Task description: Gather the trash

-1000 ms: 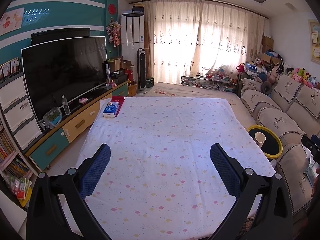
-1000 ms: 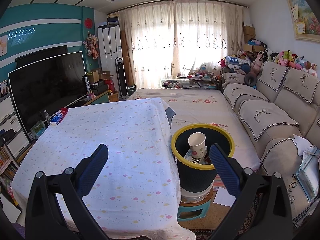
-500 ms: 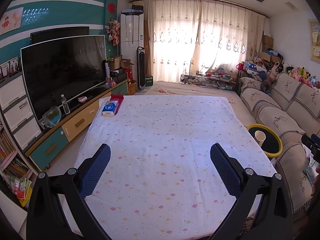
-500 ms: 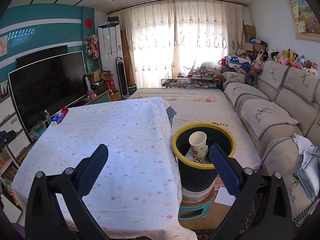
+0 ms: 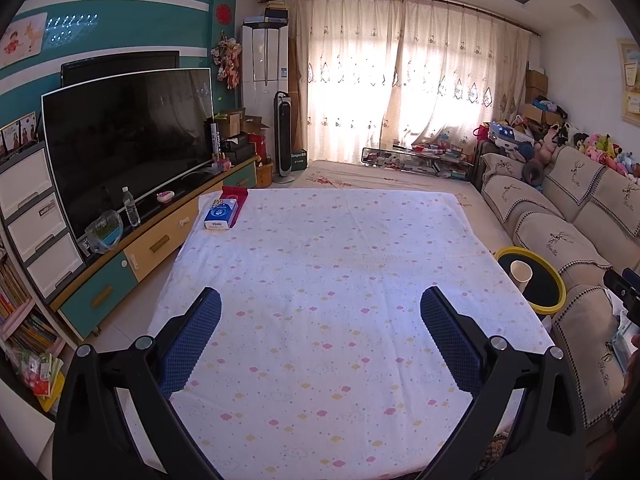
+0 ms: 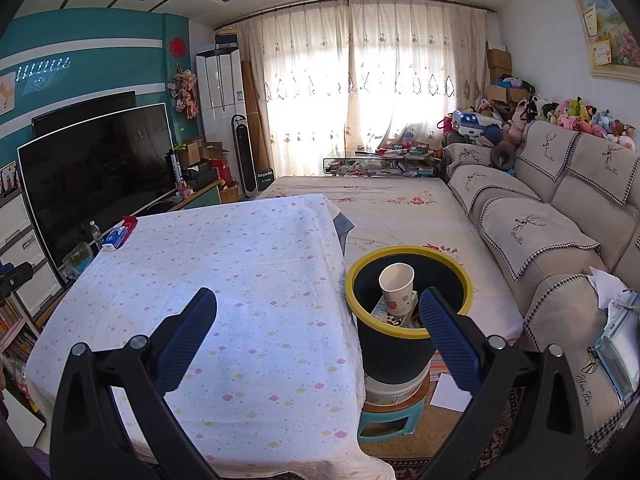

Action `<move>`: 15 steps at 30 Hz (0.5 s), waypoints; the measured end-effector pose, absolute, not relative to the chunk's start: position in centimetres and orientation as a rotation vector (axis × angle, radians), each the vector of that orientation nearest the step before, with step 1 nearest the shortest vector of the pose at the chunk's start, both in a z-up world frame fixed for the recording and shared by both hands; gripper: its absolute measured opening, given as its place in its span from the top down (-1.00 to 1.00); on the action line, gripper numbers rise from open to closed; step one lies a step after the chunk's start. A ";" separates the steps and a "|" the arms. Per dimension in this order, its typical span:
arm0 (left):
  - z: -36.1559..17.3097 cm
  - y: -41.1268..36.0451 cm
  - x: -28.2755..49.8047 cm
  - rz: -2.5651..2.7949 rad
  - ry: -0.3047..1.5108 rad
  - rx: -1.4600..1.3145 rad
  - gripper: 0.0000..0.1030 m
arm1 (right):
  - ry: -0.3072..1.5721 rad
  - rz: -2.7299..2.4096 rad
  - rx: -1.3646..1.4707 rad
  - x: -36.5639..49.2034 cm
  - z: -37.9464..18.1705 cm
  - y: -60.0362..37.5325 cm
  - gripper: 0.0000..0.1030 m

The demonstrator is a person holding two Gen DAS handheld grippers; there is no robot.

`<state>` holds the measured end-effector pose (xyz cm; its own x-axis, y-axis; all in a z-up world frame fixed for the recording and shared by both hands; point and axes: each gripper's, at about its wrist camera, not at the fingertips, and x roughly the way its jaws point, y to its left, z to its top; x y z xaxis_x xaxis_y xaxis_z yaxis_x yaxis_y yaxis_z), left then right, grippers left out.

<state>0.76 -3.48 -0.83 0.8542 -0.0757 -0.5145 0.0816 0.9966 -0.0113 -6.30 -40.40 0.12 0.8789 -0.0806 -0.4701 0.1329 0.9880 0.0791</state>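
Worktop (image 5: 320, 280): covered by a patterned cloth, bare of loose litter across its whole spread. Over the last second both views have held almost steady; the left view has drawn back or lifted slightly, so the worktop's far edge and the tissue pack (image 5: 221, 216) at its far left corner sit a little lower in frame. Nothing on the cloth has shifted.

Bin (image 6: 408, 312): black with a yellow rim, raised on a stool just beside the worktop's right edge. Position unchanged. It holds a paper cup (image 6: 396, 288), upright and leaning slightly, with flat printed packaging beneath it. Contents match the earlier frames.

Left claw (image 5: 320, 336): fingers spread wide, empty, hovering over the near half of the worktop.

Right claw (image 6: 318, 334): fingers spread wide, empty, straddling the worktop's right edge with its right finger in front of the bin's near rim.

Assessment: the trash in view is already in the bin and neither claw carries anything. With so little movement and no item left on the cloth, collection appears complete or at a pause. The tissue pack looks like a household supply, not trash, though that is a judgement.
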 end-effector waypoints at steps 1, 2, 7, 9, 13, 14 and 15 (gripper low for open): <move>-0.8 -3.5 0.8 -0.082 0.541 0.012 -0.91 | 0.485 -0.111 0.110 -6.3 0.1 -40.4 -0.87; -0.8 -3.4 0.9 -0.082 0.541 0.012 -0.91 | 0.484 -0.112 0.111 -6.3 0.1 -40.4 -0.87; -0.8 -3.5 0.8 -0.082 0.543 0.012 -0.91 | 0.484 -0.112 0.112 -6.3 0.2 -40.4 -0.87; -1.0 -3.6 0.8 -0.082 0.543 0.012 -0.91 | 0.486 -0.112 0.111 -6.3 0.2 -40.4 -0.87; -1.0 -3.6 0.8 -0.081 0.542 0.014 -0.91 | 0.486 -0.112 0.111 -6.3 0.2 -40.4 -0.87; -1.0 -3.6 0.7 -0.082 0.541 0.013 -0.91 | 0.486 -0.112 0.112 -6.3 0.2 -40.4 -0.87; -1.1 -3.7 0.7 -0.082 0.542 0.014 -0.91 | 0.486 -0.112 0.112 -6.3 0.2 -40.4 -0.87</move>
